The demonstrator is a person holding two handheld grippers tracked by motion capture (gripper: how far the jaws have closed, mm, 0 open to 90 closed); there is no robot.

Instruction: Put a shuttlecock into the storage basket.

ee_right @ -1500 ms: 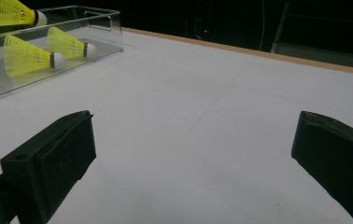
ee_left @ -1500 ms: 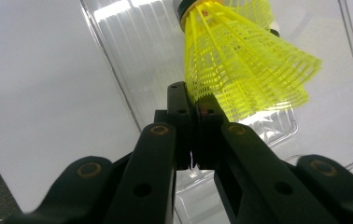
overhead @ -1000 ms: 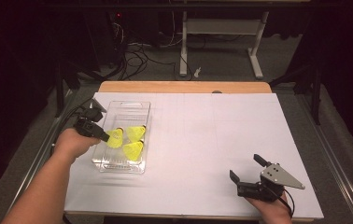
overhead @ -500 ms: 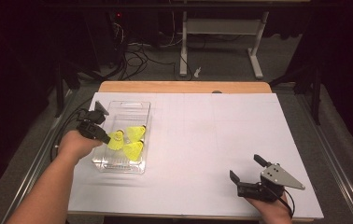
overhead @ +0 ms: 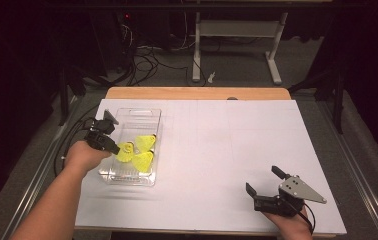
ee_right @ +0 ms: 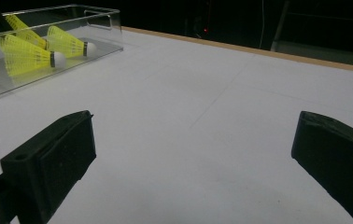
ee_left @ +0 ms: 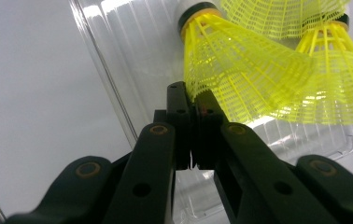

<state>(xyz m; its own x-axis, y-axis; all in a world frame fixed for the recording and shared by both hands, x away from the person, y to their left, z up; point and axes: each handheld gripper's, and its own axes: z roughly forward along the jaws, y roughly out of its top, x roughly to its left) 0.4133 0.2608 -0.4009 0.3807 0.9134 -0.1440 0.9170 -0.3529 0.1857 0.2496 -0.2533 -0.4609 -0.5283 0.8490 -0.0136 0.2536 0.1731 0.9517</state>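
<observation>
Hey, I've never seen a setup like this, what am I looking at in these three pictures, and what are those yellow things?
A person sits at a white table and works with two hand-held grippers, tools with two black fingers each. The high view comes from a fixed camera above the table, with the forearms entering at the bottom. The other two pictures come from small cameras riding on the grippers, looking along their fingers.

On the table's left side stands a clear plastic box holding three yellow shuttlecocks. The left gripper reaches into the box. In the left gripper view its fingers are pressed together and seem to pinch the edge of one shuttlecock's yellow skirt. The right gripper rests near the table's front right, its fingers wide apart with nothing between them.
</observation>
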